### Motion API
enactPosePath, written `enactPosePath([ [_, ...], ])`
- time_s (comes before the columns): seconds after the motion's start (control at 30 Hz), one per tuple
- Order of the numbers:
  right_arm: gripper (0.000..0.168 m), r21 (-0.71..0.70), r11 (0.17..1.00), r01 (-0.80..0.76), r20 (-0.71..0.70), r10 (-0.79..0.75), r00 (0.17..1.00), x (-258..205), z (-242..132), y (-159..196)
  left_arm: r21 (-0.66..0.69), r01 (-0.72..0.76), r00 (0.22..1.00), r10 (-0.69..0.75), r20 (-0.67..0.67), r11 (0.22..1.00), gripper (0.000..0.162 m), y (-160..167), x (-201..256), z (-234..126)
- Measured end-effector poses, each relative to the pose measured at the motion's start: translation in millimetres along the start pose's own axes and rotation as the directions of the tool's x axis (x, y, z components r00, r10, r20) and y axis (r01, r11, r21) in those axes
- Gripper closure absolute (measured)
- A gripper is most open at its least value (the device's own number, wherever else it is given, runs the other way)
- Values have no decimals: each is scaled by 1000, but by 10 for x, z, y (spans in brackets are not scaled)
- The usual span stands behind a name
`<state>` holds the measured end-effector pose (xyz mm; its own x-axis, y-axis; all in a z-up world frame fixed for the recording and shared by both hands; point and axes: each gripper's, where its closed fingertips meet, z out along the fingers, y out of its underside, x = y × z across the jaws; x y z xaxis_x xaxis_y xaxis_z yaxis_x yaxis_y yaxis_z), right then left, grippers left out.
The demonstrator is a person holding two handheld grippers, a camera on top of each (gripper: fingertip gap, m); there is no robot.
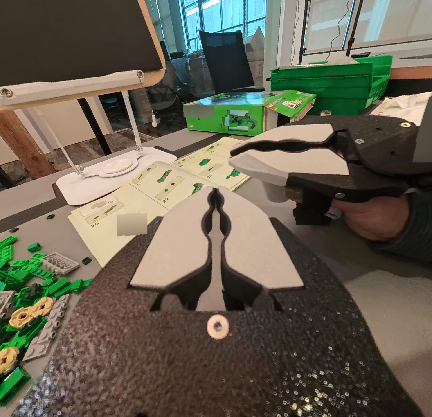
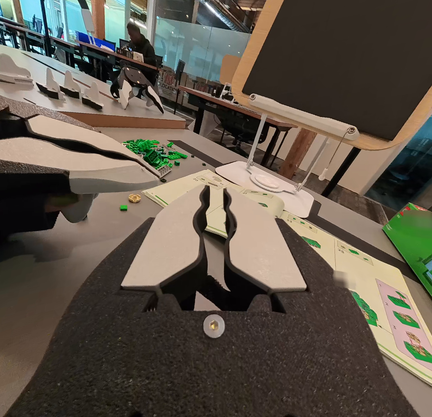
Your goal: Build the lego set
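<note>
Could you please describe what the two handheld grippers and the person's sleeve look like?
Each gripper, left and right, has a rough black printed body, a pale central screw and two light grey fingers with wavy black inner edges. The sleeve is dark knit.

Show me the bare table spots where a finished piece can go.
Free: the grey table between the left gripper and the right gripper, near the lone tan round piece and small green tile. Crowded: the brick pile, and the open booklet running to the green box.
</note>
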<state>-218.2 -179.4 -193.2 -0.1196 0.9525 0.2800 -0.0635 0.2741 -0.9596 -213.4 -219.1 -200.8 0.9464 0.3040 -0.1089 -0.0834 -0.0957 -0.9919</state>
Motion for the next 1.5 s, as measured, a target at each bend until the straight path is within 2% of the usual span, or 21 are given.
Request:
enactPosePath([
  [0.33,147,11,998,-64,3,64,998,51,1,-10,2,2,1000,-2,2,1000,162,-2,-6,2],
  [0.4,146,10,998,-62,3,62,998,50,1,-10,6,-1,1000,1,7,1000,144,-7,-11,2],
  [0.47,146,11,998,-57,5,57,998,42,2,-11,7,-4,1000,4,3,1000,143,-8,-3,3],
  [0.83,147,5,1000,-8,-3,8,1000,7,9,-7,3,-15,1000,15,12,1000,145,-4,-4,7],
  [0.87,151,3,1000,-2,-8,2,1000,7,9,-6,4,-15,1000,15,20,1000,150,-5,-14,6],
  [0.9,168,0,1000,3,-10,-3,1000,3,6,-2,3,-15,1000,15,25,1000,162,-4,-20,6],
  [1.5,168,-8,999,50,32,-50,998,-92,15,9,-12,-31,999,31,-19,999,162,15,47,22],
])
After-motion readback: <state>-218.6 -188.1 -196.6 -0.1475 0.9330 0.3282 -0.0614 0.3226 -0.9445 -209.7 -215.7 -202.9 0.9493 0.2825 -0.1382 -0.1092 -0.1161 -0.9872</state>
